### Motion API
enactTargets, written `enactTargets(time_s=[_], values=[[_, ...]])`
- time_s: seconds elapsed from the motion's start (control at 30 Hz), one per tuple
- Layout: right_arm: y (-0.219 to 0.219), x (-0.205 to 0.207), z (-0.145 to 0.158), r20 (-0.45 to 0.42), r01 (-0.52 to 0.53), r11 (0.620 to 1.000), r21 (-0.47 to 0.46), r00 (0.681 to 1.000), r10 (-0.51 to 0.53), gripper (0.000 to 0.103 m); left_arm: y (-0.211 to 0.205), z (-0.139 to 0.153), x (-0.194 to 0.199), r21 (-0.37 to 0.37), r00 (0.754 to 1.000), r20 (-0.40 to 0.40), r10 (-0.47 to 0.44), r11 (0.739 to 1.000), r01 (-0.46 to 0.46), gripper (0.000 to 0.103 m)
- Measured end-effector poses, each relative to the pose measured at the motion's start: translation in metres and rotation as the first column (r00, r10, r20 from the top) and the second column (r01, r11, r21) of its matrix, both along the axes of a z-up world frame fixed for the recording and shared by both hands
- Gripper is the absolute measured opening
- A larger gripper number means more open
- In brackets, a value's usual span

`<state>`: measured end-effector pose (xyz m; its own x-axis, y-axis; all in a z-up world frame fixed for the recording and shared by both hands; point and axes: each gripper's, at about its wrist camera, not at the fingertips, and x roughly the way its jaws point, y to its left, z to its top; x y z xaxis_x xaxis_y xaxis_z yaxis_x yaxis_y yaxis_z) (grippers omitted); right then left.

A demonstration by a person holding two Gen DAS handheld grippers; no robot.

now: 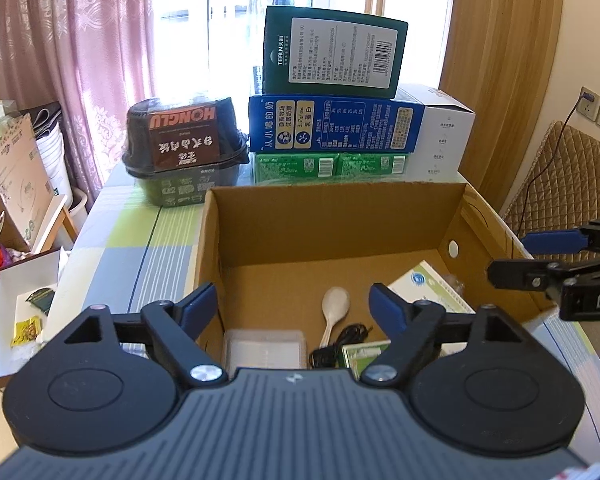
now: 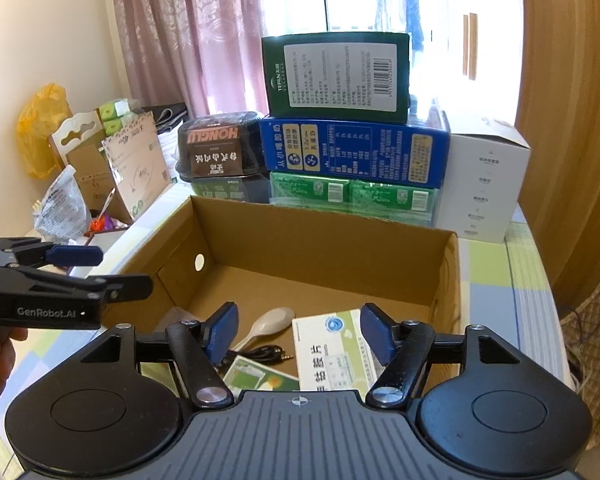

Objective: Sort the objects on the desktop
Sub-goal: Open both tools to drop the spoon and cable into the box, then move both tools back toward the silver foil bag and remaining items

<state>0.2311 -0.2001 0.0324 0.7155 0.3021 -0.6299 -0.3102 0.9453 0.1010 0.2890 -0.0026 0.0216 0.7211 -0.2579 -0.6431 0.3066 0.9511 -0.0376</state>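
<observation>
An open cardboard box [image 1: 332, 190] [image 2: 320, 240] stands on the checked tablecloth. On its floor lie a pale spoon [image 1: 334, 304] [image 2: 272, 320], a black cable [image 1: 340, 340] [image 2: 260, 354], a white and green medicine box [image 1: 428, 284] [image 2: 332, 352], a green packet [image 1: 360, 356] [image 2: 256, 376] and a clear plastic case [image 1: 264, 346]. My left gripper [image 1: 292, 300] [image 2: 112, 270] hangs open over the box's left near part, holding nothing. My right gripper [image 2: 300, 320] [image 1: 510, 257] is open above the medicine box, its pads apart from it.
Behind the box rises a stack: a dark green box [image 1: 332, 52] on a blue milk carton [image 1: 332, 128] on green tissue packs [image 1: 328, 166], with a white box [image 1: 444, 136] beside. A black food tub [image 1: 184, 140] sits at back left. Cartons crowd the left; a chair [image 1: 560, 168] stands right.
</observation>
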Motion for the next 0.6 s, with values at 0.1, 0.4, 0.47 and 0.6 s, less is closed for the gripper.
enactTargets(time_s=[0.1, 0.4, 0.47, 0.6], values=[[-0.001, -0.015, 0.004, 0.010, 0.001, 1.000, -0.004, 1.000, -0.001, 0.088, 0.003, 0.004, -0.017, 0.003, 1.000, 0.004, 0.012, 1.000, -0.012, 0.090], [-0.004, -0.059, 0.016, 0.015, 0.002, 1.000, 0.021, 1.000, -0.002, 0.101, 0.014, 0.019, -0.069, -0.001, 0.999, 0.013, 0.046, 0.999, -0.046, 0.100], [-0.005, -0.069, 0.018, 0.011, 0.003, 1.000, 0.030, 1.000, -0.003, 0.101, 0.017, 0.020, -0.080, 0.003, 0.999, 0.012, 0.053, 0.999, -0.053, 0.102], [-0.006, -0.089, 0.018, 0.001, -0.001, 0.999, 0.036, 1.000, 0.001, 0.101, 0.020, 0.020, -0.103, 0.018, 0.997, -0.002, 0.074, 0.997, -0.074, 0.102]])
